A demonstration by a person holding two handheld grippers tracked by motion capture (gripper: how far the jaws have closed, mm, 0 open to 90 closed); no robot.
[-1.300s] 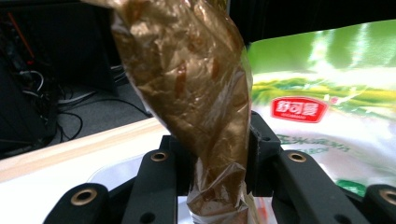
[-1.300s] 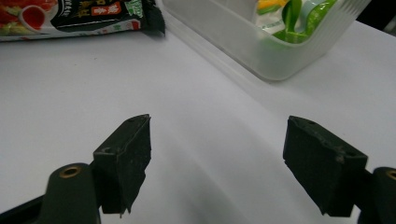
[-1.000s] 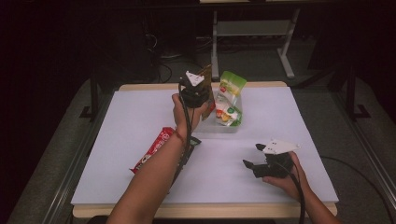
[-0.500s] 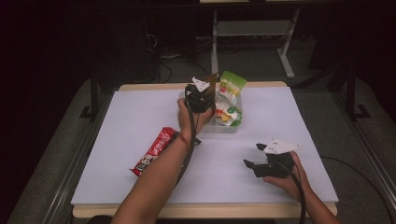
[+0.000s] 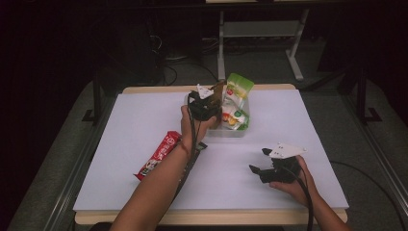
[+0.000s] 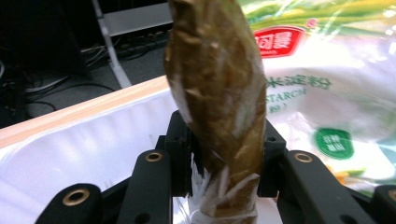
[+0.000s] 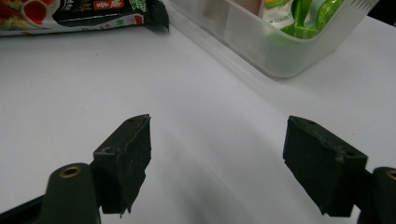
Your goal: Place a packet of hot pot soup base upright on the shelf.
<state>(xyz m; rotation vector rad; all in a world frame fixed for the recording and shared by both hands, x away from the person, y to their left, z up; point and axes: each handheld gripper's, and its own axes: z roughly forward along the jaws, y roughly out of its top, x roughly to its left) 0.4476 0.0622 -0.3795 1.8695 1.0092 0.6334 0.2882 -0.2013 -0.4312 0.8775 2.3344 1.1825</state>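
My left gripper [image 5: 212, 99] hangs over a clear plastic bin [image 5: 232, 131] at the back middle of the white table. A brown wrapped packet [image 6: 215, 79] stands upright between its pads [image 6: 181, 154], which touch it on both sides; the jaws have just been opening a little. The packet's lower end reaches down inside the bin [image 6: 84, 149], beside a green and white starch bag [image 6: 327, 93] that leans in the bin [image 5: 238, 89]. My right gripper [image 5: 260, 161] rests on the table at the front right, open [image 7: 233, 154] with nothing between its fingers.
A red snack bar [image 5: 159, 155] lies on the table left of the left forearm, and its dark end [image 7: 84, 11] shows in the right gripper view. The bin [image 7: 280, 51] stands ahead of the right gripper. The table's wooden front edge [image 5: 216, 216] is near.
The left hand has sunk, bringing the brown packet down into the bin beside the starch bag. The right gripper has stayed where it was.
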